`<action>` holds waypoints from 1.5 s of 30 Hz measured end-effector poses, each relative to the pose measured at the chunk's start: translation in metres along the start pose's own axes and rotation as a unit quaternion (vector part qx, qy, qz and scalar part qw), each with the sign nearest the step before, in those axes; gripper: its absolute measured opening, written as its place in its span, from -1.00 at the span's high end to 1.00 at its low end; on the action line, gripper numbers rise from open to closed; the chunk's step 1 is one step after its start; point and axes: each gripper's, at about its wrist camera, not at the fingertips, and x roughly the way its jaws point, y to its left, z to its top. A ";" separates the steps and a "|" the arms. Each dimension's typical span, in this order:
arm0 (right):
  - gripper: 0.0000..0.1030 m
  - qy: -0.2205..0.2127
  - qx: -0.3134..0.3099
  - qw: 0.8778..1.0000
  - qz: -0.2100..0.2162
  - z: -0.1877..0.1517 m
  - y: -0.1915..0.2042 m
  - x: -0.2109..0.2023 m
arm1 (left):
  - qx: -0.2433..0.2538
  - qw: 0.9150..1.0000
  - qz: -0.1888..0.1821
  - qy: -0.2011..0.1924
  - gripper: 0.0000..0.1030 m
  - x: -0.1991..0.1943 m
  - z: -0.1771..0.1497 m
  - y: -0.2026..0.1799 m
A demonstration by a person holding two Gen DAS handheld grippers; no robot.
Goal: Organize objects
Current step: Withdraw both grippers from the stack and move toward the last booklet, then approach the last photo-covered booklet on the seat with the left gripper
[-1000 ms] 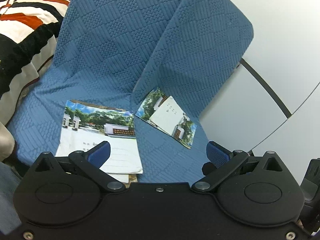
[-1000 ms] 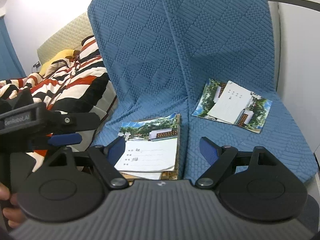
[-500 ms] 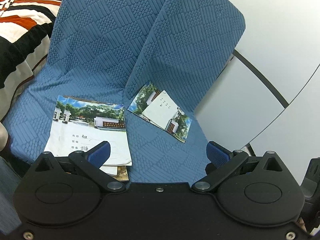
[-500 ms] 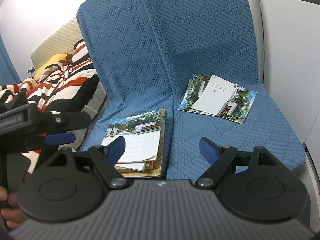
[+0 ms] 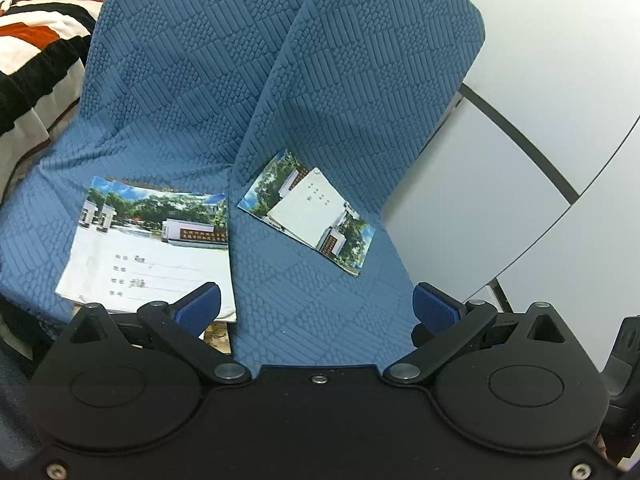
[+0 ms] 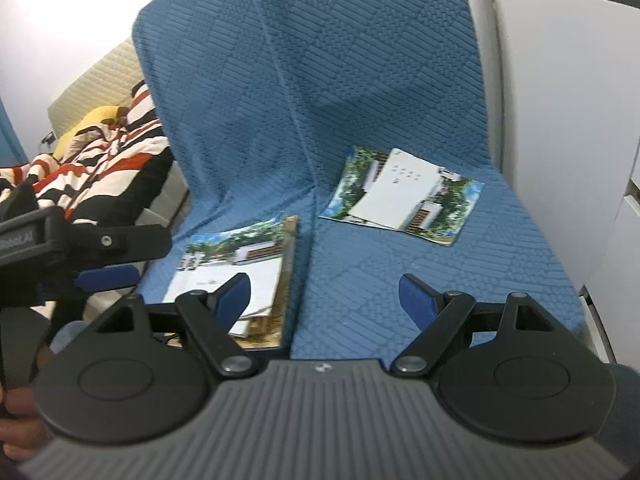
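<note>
1. Left wrist view: the left claw [image 5: 316,307] is hovering with its blue pads spread apart and gripping nothing. A stack of white-and-photo-printed paper booklets [image 5: 154,246] is lying on the left cushion of the blue quilted fabric seat [image 5: 312,300]. A smaller skewed pair of photo-printed booklets [image 5: 310,212] is resting on the right cushion, well apart from the stack.

2. Right wrist view: the right claw [image 6: 324,294] is also standing apart and empty, aiming between both piles [image 6: 236,276] [image 6: 404,198]. This view is slightly blurred.

3. Recommended technique: approach the skewed pair low, slide one pad under its free edge, close gently on both sheets together, and then align them on the stack.
</note>
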 end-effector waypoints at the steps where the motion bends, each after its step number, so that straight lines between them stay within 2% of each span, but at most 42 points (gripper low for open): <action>1: -0.61 0.000 0.001 1.000 -0.003 -0.001 -0.004 0.001 | 0.001 1.000 0.002 0.001 -0.98 0.004 -0.001 -0.001; 9: -0.61 0.002 0.009 0.999 -0.031 -0.006 -0.039 0.019 | 0.006 1.000 0.018 0.011 -0.98 0.037 -0.005 -0.009; 14: -0.61 -0.008 0.009 0.999 -0.041 0.005 -0.056 0.028 | 0.013 1.000 0.011 0.017 -0.98 0.055 -0.003 -0.021; 20: -0.61 0.003 0.043 0.998 -0.045 0.019 -0.081 0.046 | 0.005 1.000 -0.001 0.028 -0.98 0.086 0.000 -0.029; 24: -0.61 -0.006 0.035 0.998 -0.048 0.022 -0.095 0.058 | 0.009 0.999 0.002 0.030 -0.98 0.109 -0.002 -0.034; 36: -0.61 0.013 0.062 0.996 -0.056 0.048 -0.153 0.116 | 0.002 0.998 0.007 0.059 -0.98 0.191 0.002 -0.045; 42: -0.61 0.038 0.082 0.995 -0.042 0.063 -0.174 0.155 | -0.008 0.997 0.019 0.071 -0.98 0.233 0.007 -0.047; 45: -0.61 0.054 0.090 0.993 -0.048 0.067 -0.181 0.175 | -0.020 0.997 0.019 0.074 -0.98 0.251 0.009 -0.046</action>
